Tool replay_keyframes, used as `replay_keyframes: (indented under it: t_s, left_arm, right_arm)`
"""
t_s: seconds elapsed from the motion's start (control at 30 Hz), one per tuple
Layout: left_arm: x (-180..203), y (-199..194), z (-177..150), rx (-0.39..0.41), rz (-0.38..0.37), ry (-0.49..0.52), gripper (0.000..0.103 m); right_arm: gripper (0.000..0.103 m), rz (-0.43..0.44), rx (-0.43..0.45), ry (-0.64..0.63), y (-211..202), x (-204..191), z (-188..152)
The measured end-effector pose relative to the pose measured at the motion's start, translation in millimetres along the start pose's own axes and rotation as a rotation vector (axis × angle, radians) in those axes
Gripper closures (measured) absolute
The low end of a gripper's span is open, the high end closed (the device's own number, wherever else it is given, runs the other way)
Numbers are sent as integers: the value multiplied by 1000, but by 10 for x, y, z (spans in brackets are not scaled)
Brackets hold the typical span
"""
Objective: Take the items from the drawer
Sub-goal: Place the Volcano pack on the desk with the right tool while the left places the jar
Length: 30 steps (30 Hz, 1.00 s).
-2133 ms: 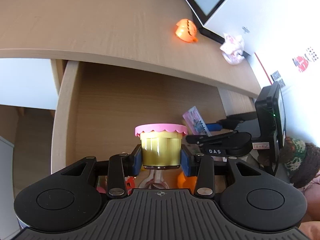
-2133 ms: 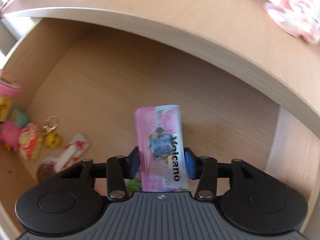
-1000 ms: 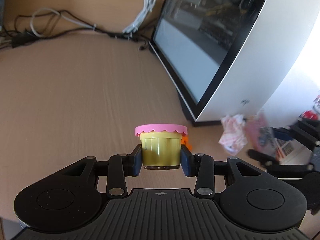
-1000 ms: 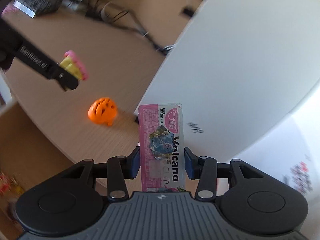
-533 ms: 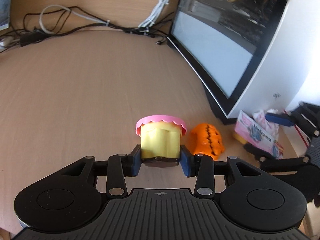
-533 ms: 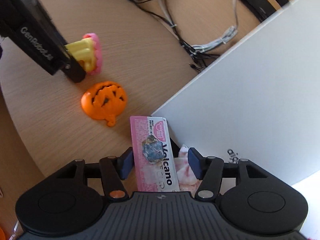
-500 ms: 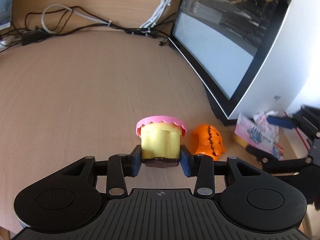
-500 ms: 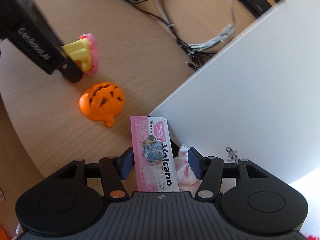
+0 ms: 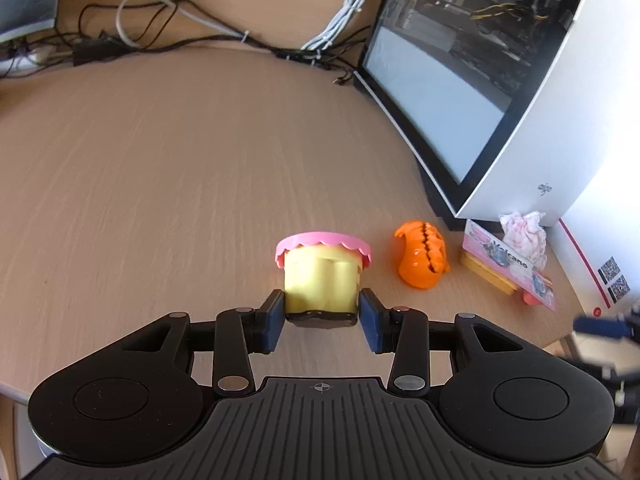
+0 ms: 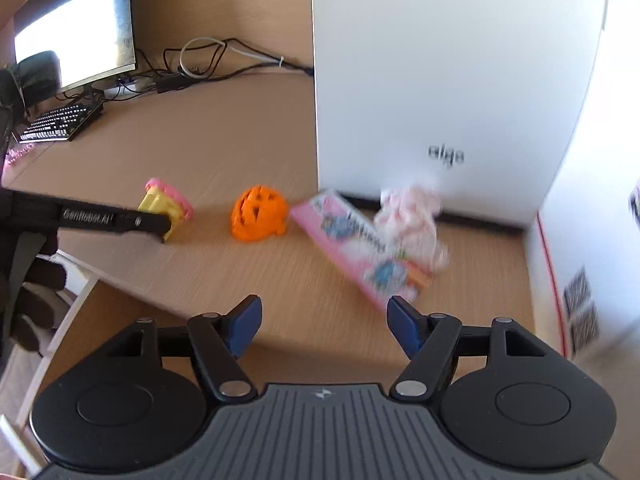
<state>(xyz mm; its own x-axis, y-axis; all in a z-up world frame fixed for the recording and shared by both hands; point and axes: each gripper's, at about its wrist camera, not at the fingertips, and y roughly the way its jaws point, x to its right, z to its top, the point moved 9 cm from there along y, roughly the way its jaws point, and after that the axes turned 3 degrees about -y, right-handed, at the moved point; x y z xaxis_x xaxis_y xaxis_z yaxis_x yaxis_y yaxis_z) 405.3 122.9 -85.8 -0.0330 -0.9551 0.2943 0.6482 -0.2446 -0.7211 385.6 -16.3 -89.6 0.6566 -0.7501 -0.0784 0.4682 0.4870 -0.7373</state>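
1. Wooden table (image 9: 160, 168), cables trailing behind, white "aigo" computer case (image 10: 440, 80) at right.
2. My left tongs (image 9: 322, 314) clamp the pink-lidded yellow cup (image 9: 322, 274); I'd settle it flat beside the orange pumpkin (image 9: 420, 256) before letting go.
3. My right tongs (image 10: 324, 322) have just been opening and stand empty; the pink "Volcano" packet (image 9: 508, 268) lies on the table by the case.

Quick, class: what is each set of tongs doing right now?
Left tongs: shut on the yellow cup with the pink lid.
Right tongs: open, holding nothing; they have just been opening, and the pink packet lies on the desk.
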Motion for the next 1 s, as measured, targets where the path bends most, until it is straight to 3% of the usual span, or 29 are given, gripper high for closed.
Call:
replay_keyframes:
  t_s: [0.17, 0.27, 0.53, 0.73, 0.87, 1.0]
  left_arm:
    - [7, 132, 79, 22, 46, 29, 59]
    - [42, 189, 122, 14, 34, 23, 59]
    - [-57, 12, -35, -15, 40, 23, 59]
    - [-212, -79, 12, 14, -58, -156, 59]
    - [-127, -103, -2, -3, 41, 7, 59]
    - [-60, -201, -20, 17, 68, 66, 59]
  right_arm:
    - [33, -7, -34, -17, -82, -64, -214]
    - [33, -24, -43, -32, -215, -67, -319]
    - [31, -76, -46, 24, -302, 127, -450]
    - [31, -58, -51, 41, -265, 120, -468]
    - [31, -43, -54, 25, -240, 58, -480]
    - [31, -50, -53, 17, -235, 62, -491]
